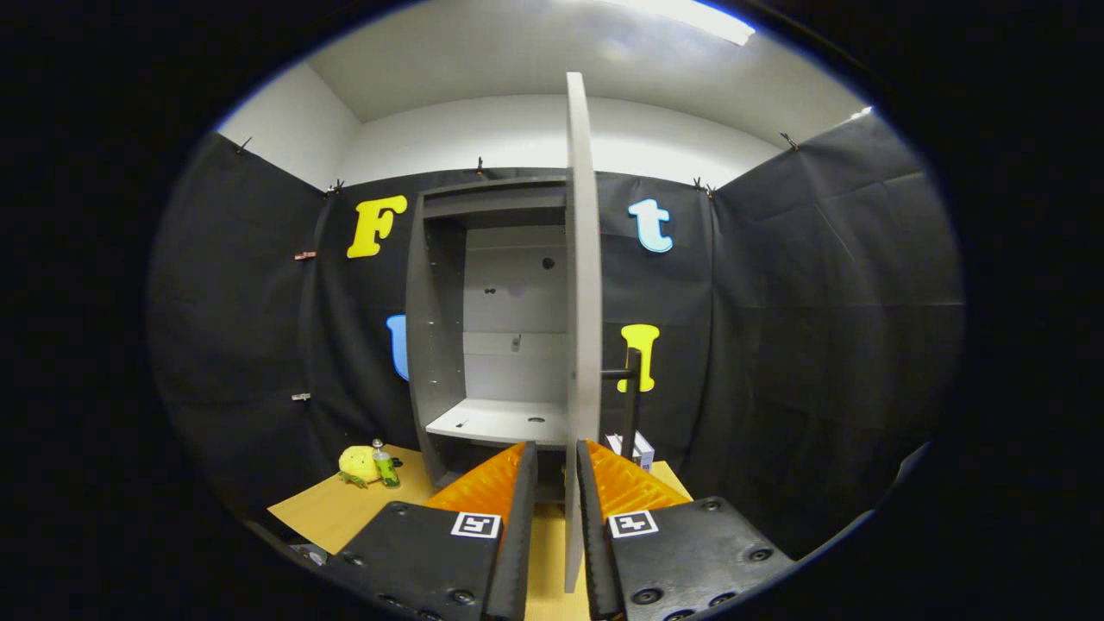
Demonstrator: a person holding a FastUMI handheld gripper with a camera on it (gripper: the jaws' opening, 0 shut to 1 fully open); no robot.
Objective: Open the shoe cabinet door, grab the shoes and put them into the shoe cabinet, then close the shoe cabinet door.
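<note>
Fingers (528, 509) flank one door (582, 328) (edge-on).

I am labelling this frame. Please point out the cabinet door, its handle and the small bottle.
cabinet door (583, 285): gripper view, its edge, between the fingers.
handle (632, 405): gripper view, its vertical bar.
small bottle (385, 466): gripper view, its body.

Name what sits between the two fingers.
The gripper view shows the open cabinet door, edge-on, standing in the gap between the fingers. I cannot tell if both press on it. Beyond lies the cabinet.
</note>
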